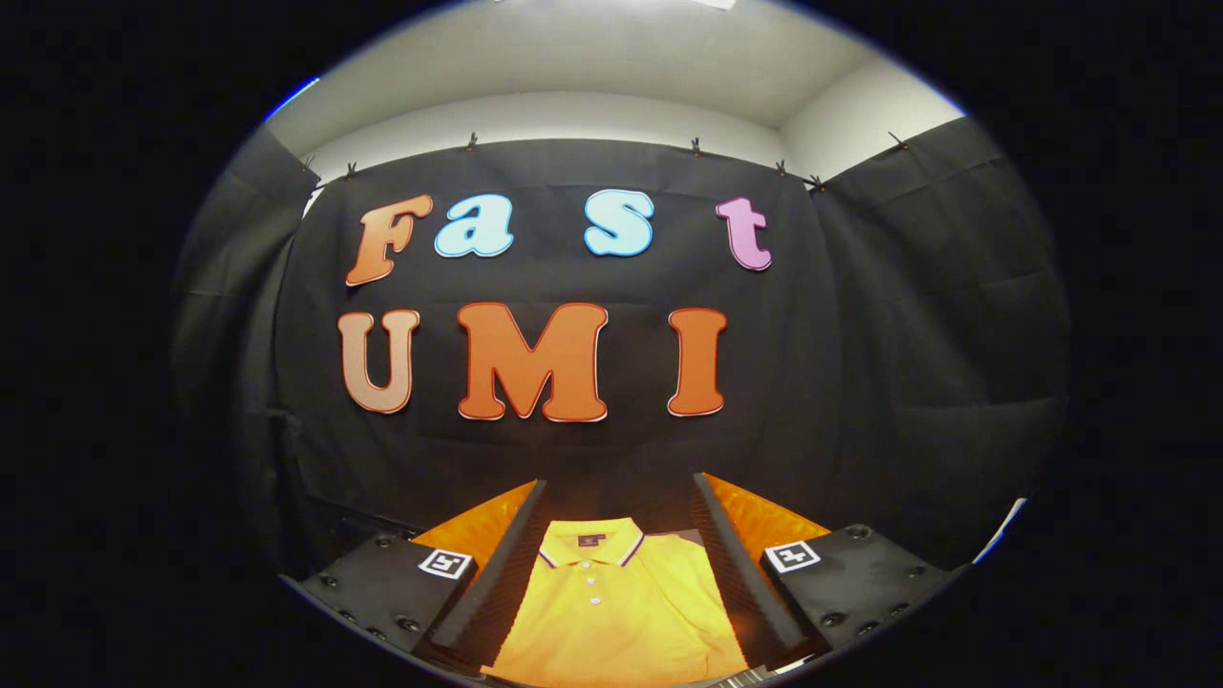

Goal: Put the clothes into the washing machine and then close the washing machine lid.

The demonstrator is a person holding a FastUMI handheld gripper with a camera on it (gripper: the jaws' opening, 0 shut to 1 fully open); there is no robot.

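Our gripper (619, 497) has its jaws spread wide and released, nothing pressed between them. Through the gap we see the yellow polo shirt (616, 612) lying flat below, collar toward the booth wall, buttons showing, clear of both fingers (497, 564). Beyond the tips hangs the black cloth wall (860, 363).

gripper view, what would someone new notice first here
A yellow polo shirt lies flat between the fingers of the tongs, collar toward the booth wall, its buttoned placket running down the middle. The fingers stand apart on either side of it and neither presses on it, so the tongs are open. Beyond them hangs the black cloth wall, with a pale ceiling above it.
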